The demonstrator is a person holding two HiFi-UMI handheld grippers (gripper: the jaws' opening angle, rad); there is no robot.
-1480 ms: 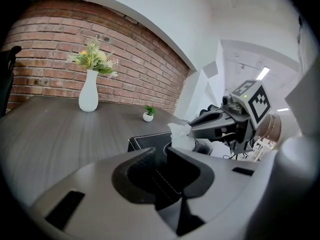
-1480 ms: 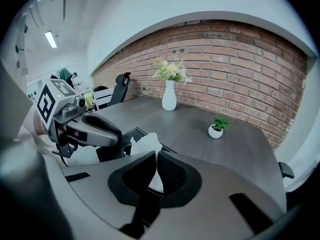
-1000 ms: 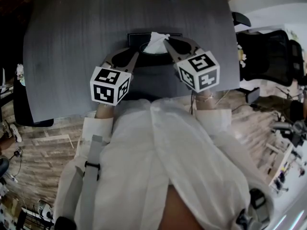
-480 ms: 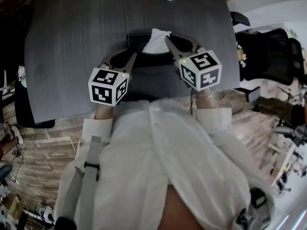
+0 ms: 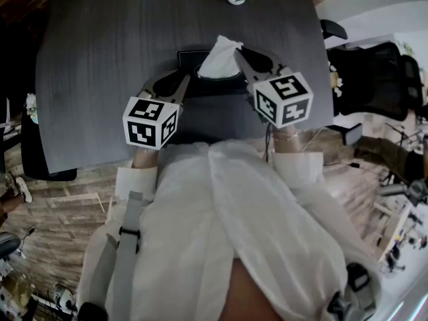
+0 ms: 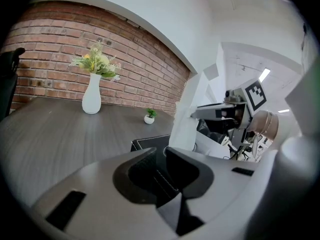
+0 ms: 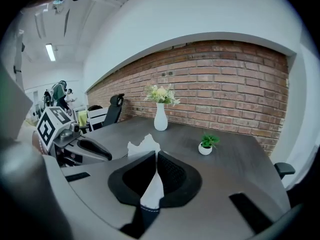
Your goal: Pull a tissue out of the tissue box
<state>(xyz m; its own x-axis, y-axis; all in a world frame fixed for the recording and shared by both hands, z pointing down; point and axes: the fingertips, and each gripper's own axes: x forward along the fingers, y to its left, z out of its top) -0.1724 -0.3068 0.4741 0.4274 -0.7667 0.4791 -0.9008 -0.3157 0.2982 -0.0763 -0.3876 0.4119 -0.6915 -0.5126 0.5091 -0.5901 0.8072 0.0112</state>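
Mid-pull: the right gripper [image 5: 239, 52] pinches the white tissue [image 5: 219, 57] standing out of the black tissue box [image 5: 189, 55] mid-table. The left gripper [image 5: 182, 80] clamps the box's left edge. Next, probably lift until it frees.

Reads as an office meeting corner opening onto a lab or workshop floor. Marked as office by the long dark wood-grain table [image 5: 87, 79], the exposed brick wall [image 7: 235, 79], a white vase of flowers [image 6: 91, 100], a small potted plant [image 7: 205, 146] and black swivel chairs [image 5: 374, 79] on a wood-plank floor [image 5: 60, 206]. Marked as lab by strip ceiling lights [image 7: 50, 51] and, off to the right, benches crowded with gear and cables [image 5: 401, 239].
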